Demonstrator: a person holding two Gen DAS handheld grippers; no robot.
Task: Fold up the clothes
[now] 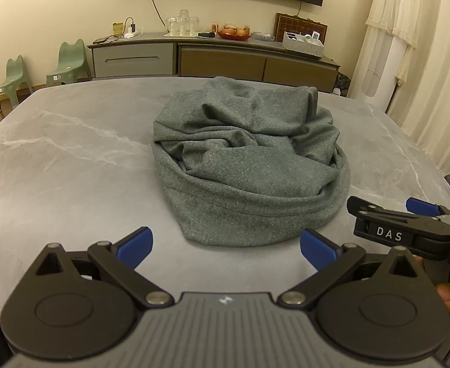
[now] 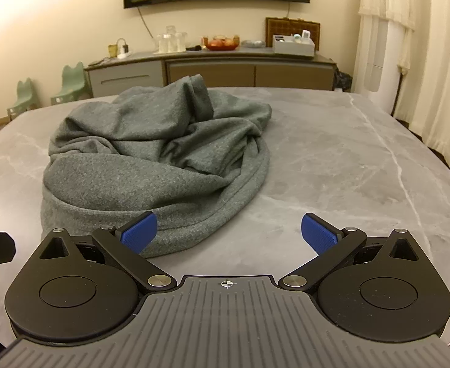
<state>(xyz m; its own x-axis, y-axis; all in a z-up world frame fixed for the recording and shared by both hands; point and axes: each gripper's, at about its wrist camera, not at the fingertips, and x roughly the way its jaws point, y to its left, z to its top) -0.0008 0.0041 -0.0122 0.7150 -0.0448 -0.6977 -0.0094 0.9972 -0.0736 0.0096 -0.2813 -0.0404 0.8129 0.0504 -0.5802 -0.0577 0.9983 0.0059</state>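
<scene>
A grey-green knit garment [image 1: 249, 165] lies crumpled in a heap on the grey marble table [image 1: 71, 165]. In the right wrist view the garment [image 2: 151, 159] sits left of centre. My left gripper [image 1: 226, 248] is open and empty, just in front of the garment's near hem. My right gripper [image 2: 229, 233] is open and empty, its left fingertip [image 2: 140, 233] over the garment's near right hem. The right gripper also shows at the right edge of the left wrist view [image 1: 409, 227].
Beyond the table stands a long sideboard [image 1: 212, 61] with bottles, a fruit bowl and a box. Two green child chairs [image 1: 40, 70] stand at the left. White curtains [image 1: 424, 46] hang at the right. The table's right edge [image 2: 439, 159] curves away.
</scene>
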